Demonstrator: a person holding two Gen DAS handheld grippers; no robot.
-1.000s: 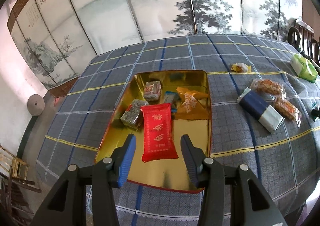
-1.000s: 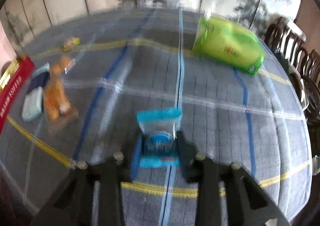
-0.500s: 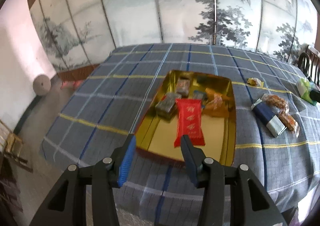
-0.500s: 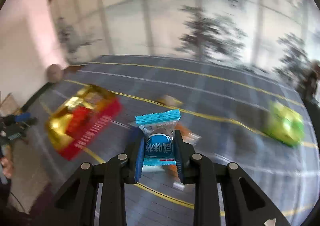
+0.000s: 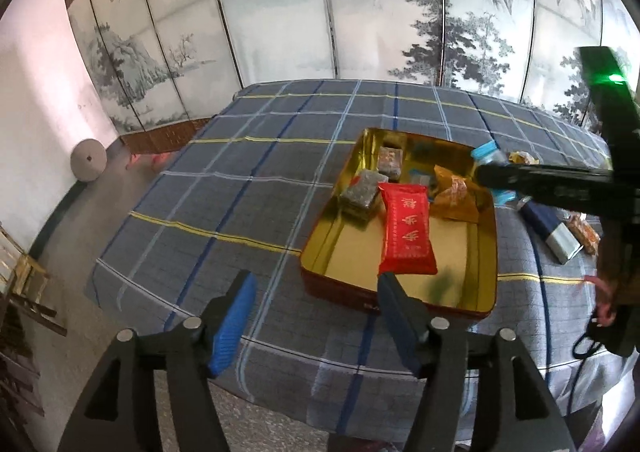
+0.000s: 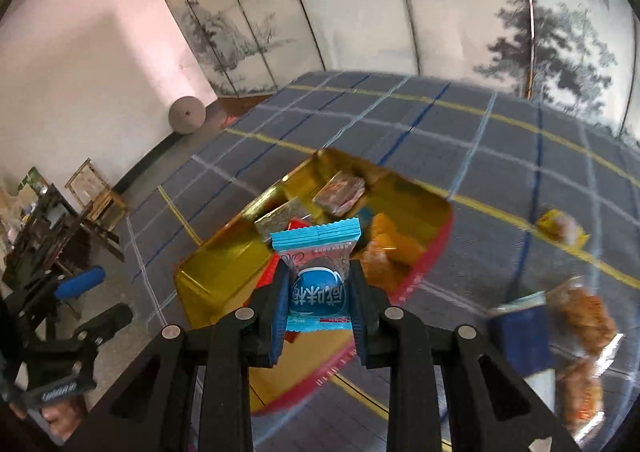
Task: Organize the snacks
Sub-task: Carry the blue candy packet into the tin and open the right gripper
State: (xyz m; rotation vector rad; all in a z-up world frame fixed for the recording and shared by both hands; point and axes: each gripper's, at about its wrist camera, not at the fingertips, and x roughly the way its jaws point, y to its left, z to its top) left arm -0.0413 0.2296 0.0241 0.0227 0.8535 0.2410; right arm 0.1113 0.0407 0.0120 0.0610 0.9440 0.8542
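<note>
Since the earlier frame the blue snack packet point(image 6: 316, 280) has been carried from bare tablecloth to above the gold tin point(image 6: 216, 272) at frame centre. It is clamped by the right gripper point(image 6: 318, 306): crimped pale-blue top edge, clear window, round blue label. The left gripper point(image 5: 312, 316), empty, has just been opening and is held at the tin's near edge in the lower frame.

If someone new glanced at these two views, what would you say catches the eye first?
Probably the blue snack packet pinched in the right gripper, poised above the gold tin with red outer walls on the checked tablecloth. Next, the long red packet lying in the tin among smaller wrapped snacks. The left gripper, fingers apart and having just been opening with nothing between them, hangs at the table's near edge.
</note>
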